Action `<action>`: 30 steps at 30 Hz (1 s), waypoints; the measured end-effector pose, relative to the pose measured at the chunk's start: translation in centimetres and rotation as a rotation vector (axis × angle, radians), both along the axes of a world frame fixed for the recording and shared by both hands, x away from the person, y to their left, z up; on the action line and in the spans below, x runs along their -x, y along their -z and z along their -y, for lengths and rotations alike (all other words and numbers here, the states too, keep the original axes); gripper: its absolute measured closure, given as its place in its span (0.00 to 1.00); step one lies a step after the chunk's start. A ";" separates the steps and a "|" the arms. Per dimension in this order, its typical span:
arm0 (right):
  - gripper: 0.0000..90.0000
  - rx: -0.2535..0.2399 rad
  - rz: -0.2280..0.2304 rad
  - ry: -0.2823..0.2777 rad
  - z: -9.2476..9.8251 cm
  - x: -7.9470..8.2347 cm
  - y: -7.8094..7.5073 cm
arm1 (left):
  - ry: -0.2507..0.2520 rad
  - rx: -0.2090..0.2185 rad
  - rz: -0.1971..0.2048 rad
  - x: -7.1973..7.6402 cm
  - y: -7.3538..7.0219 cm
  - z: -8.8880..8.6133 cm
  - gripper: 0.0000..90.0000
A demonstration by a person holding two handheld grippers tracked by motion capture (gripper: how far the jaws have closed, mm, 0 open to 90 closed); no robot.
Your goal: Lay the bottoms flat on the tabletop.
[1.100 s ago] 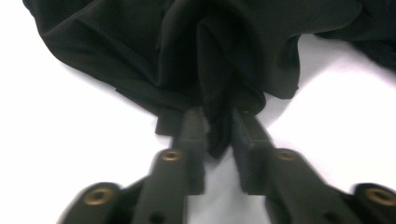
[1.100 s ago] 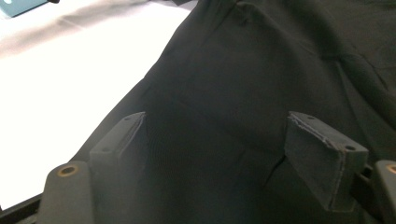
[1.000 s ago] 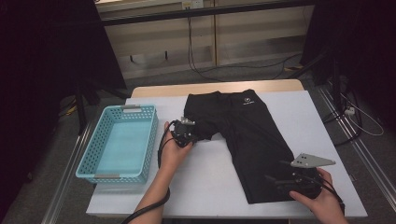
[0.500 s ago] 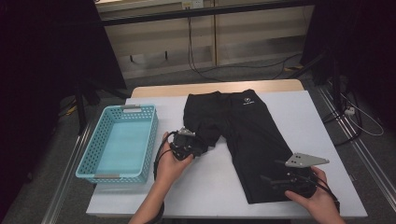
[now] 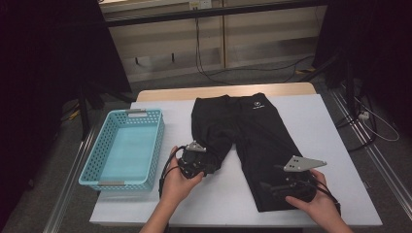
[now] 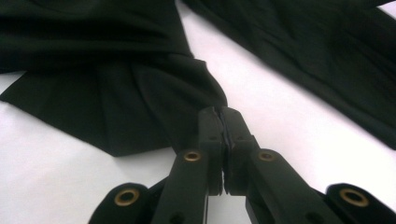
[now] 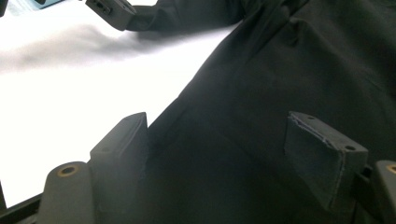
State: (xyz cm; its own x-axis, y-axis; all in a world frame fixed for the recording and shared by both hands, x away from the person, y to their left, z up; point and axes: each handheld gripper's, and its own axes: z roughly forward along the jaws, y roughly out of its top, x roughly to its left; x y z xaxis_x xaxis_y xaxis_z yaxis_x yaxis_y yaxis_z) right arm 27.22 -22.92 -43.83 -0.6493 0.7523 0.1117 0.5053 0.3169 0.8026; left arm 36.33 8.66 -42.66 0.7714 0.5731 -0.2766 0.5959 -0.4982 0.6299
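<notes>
Black shorts [image 5: 252, 126] lie flat on the white table [image 5: 320, 126], waistband at the far side. My left gripper [image 5: 215, 168] is shut on the hem of the left leg, and the cloth [image 6: 154, 98] bunches into folds toward the closed jaws of the left gripper [image 6: 223, 114]. Over the hem end of the right leg [image 5: 272, 165] my right gripper [image 5: 266, 185] points left. In the right gripper view the right gripper [image 7: 233, 144] stands open above the black fabric [image 7: 280, 70], its pads off the cloth.
A light blue mesh basket [image 5: 159, 145] sits at the table's left side with nothing inside. White table shows between the two legs and along the front edge. Dark stands and cables lie on the floor beyond the table.
My left hand has drawn back toward the near edge, dragging the left leg's hem with it. The right hand has shifted a little to the left over the right leg.
</notes>
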 end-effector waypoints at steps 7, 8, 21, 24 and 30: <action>0.25 0.003 0.002 0.001 0.1 0.2 0.0 | 0.017 0.026 0.022 0.0 -0.5 0.3 0.94; 0.25 0.002 0.001 0.001 0.1 0.2 0.0 | 0.006 0.036 0.048 -0.2 -0.6 0.1 0.84; 0.25 0.009 0.002 0.000 0.1 0.7 0.1 | -0.163 -0.146 0.256 -4.8 1.6 -2.4 0.42; 0.25 0.009 0.003 0.004 0.2 0.7 0.1 | -0.181 -0.155 0.253 -5.4 2.5 -2.4 0.46; 0.25 0.007 -0.001 0.006 0.3 0.6 0.1 | -0.170 -0.104 0.190 -5.1 2.6 -2.0 0.81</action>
